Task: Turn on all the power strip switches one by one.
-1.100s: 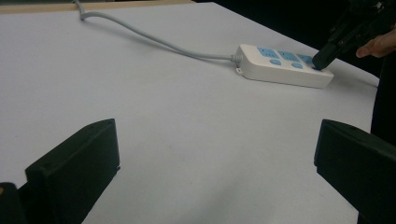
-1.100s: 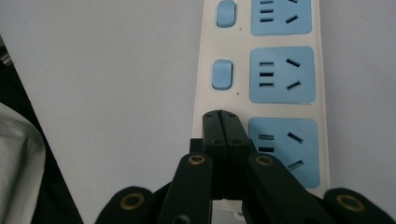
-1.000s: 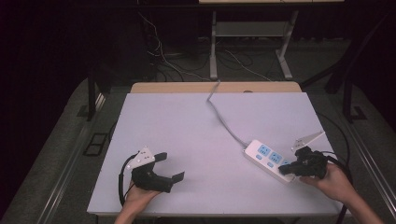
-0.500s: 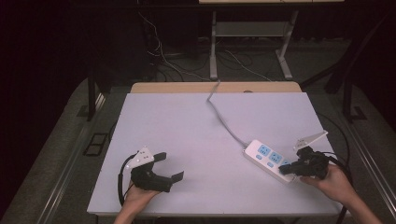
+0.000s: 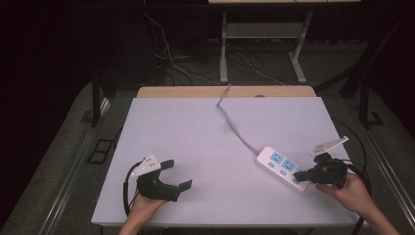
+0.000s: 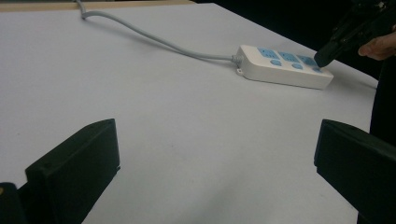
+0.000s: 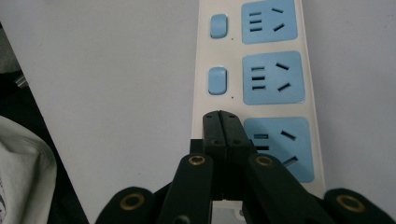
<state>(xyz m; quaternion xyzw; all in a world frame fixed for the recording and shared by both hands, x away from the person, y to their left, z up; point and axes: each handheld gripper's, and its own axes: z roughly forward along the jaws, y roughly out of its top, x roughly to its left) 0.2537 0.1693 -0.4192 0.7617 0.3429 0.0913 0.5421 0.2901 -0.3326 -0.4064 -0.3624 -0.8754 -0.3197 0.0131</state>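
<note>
A white power strip (image 5: 278,165) with three blue sockets lies at the table's front right, and its grey cable (image 5: 235,125) runs off to the far edge. My right gripper (image 5: 299,175) is shut, its tips resting on the strip's near end beside the last socket (image 7: 280,144). In the right gripper view the shut right gripper (image 7: 220,117) covers the spot below two blue switches (image 7: 217,80); whatever is under it is hidden. My left gripper (image 5: 177,175) rests open and empty at the table's front left. The left gripper view has the left gripper (image 6: 215,154) spread wide, facing the strip (image 6: 280,65).
The white table top (image 5: 195,132) has a wooden strip along its far edge (image 5: 195,91). Beyond it, loose cables (image 5: 171,63) and a desk frame's legs (image 5: 224,54) stand on the dark floor. A hand (image 5: 355,193) holds the right gripper near the table's right edge.
</note>
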